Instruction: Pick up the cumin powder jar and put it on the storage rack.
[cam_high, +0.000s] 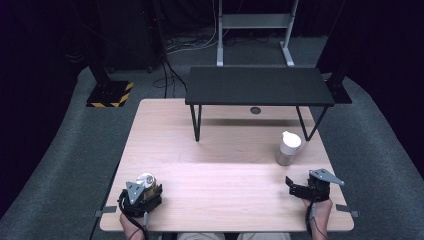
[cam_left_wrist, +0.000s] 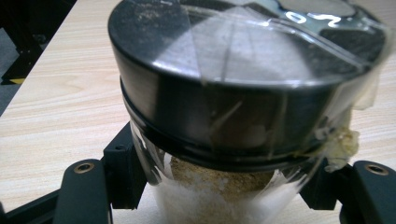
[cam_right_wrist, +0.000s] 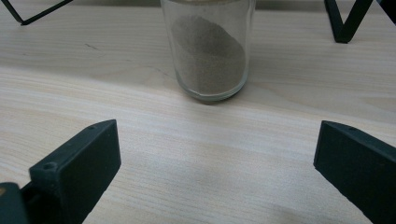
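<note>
1. Left gripper (cam_high: 141, 196) at the near left corner of the table (cam_high: 225, 170), jaws clamped on the glass body of a jar (cam_left_wrist: 243, 140).
2. Jar standing upright between those jaws, topped with a dark round lid (cam_left_wrist: 233, 51); strips of clear tape over the lid and down the side.
3. Inside the jar, seen from the left gripper view: a tan powder above a white grainy layer.
4. Right gripper (cam_high: 301, 187) at the near right corner of the table, jaws spread wide, nothing between them but bare wood.
5. Bottle (cam_right_wrist: 208, 49) straight ahead of the right gripper, a little farther up the table, apart from both jaws; clear glass, part-filled with grey-brown powder heaped to one side.
6. From the high view, same bottle (cam_high: 288, 148) with a white cap, upright, just in front of the right legs of the black stand (cam_high: 257, 85).
7. Black stand across the far half of the table, well apart from the jar, its thin legs on the wood.
8. Hands and forearms entering from the near edge of the table, one behind each gripper; cables trailing back toward them.
9. Beyond the far edge of the table: grey carpet, a metal frame, a yellow-and-black striped base to the far left.
</note>
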